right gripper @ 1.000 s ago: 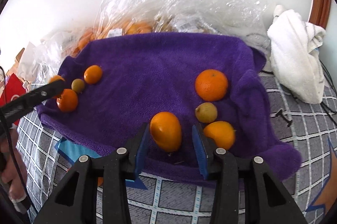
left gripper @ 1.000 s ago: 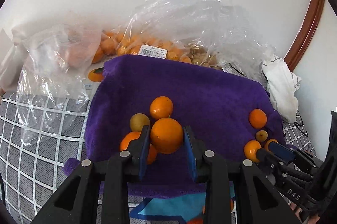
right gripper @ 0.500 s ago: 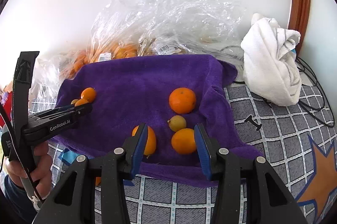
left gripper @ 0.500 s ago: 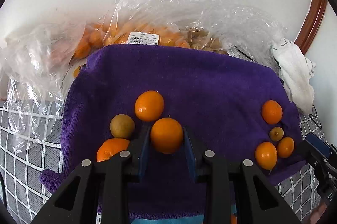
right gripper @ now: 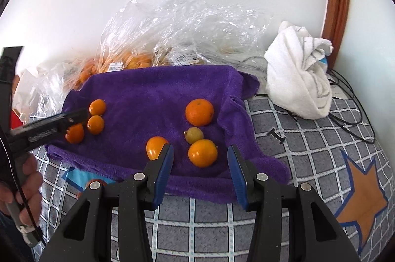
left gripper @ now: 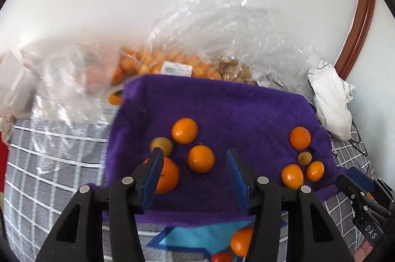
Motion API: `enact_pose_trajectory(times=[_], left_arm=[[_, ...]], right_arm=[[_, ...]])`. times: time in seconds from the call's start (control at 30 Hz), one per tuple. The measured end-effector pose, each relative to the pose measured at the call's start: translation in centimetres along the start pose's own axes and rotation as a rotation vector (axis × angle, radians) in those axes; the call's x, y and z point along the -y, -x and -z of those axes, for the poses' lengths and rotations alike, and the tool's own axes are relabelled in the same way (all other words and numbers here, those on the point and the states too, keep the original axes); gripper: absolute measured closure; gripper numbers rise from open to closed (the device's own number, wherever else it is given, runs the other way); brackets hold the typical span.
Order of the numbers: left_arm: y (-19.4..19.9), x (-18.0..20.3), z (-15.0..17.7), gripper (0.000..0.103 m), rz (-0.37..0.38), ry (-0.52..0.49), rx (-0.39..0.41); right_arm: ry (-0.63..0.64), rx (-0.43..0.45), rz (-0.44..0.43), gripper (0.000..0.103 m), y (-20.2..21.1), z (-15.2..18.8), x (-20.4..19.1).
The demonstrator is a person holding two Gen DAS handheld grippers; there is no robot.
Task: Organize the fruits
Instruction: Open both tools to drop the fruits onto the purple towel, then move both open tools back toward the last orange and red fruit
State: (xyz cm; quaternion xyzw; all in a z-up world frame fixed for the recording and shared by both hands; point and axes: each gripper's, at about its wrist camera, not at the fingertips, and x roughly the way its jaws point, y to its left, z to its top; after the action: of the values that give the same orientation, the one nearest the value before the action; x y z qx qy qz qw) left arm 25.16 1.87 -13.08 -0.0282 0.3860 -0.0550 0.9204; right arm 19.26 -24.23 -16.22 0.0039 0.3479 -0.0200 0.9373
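Observation:
A purple towel (left gripper: 234,104) (right gripper: 153,89) lies on the grey checked cover with two groups of fruit on it. My left gripper (left gripper: 193,162) is open; a small orange (left gripper: 201,158) lies free on the towel between its fingers, beside another orange (left gripper: 184,130), a yellowish fruit (left gripper: 161,145) and a larger orange (left gripper: 166,175). My right gripper (right gripper: 200,158) is open and empty above an orange (right gripper: 203,153), with a yellowish fruit (right gripper: 194,134), a big orange (right gripper: 199,112) and an oval orange (right gripper: 155,147) near it. The left gripper's tip (right gripper: 74,117) also shows in the right wrist view.
Clear plastic bags of oranges (left gripper: 172,64) (right gripper: 128,62) lie behind the towel against the white wall. A white cloth (right gripper: 301,74) and black cables (right gripper: 350,94) are at the right. Loose fruit (left gripper: 240,242) lies on a blue patch in front of the towel.
My left gripper opened and let go of the small orange, which now lies on the towel. My right gripper released the oval orange, opened wider and drew back to the right.

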Motion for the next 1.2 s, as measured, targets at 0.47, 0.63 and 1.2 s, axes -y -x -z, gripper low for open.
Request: enact_pose_trajectory(times=[0.47, 0.63, 1.2], left_arm=[[5.6, -6.2, 8.2, 0.053, -0.051, 0.044, -0.013], [5.2, -7.6, 10.4, 0.053, -0.048, 0.042, -0.069], [4.0, -10.4, 12.9, 0.042, 0.015, 0.080, -0.034]], right_arm=[[0.085, -0.022, -0.057, 0.063, 2.3, 5.7, -3.9], [0.100, -0.040, -0.084, 0.063, 1.9, 6.7, -5.4], [0.183, -0.099, -0.094, 0.063, -1.4, 6.8, -9.5]])
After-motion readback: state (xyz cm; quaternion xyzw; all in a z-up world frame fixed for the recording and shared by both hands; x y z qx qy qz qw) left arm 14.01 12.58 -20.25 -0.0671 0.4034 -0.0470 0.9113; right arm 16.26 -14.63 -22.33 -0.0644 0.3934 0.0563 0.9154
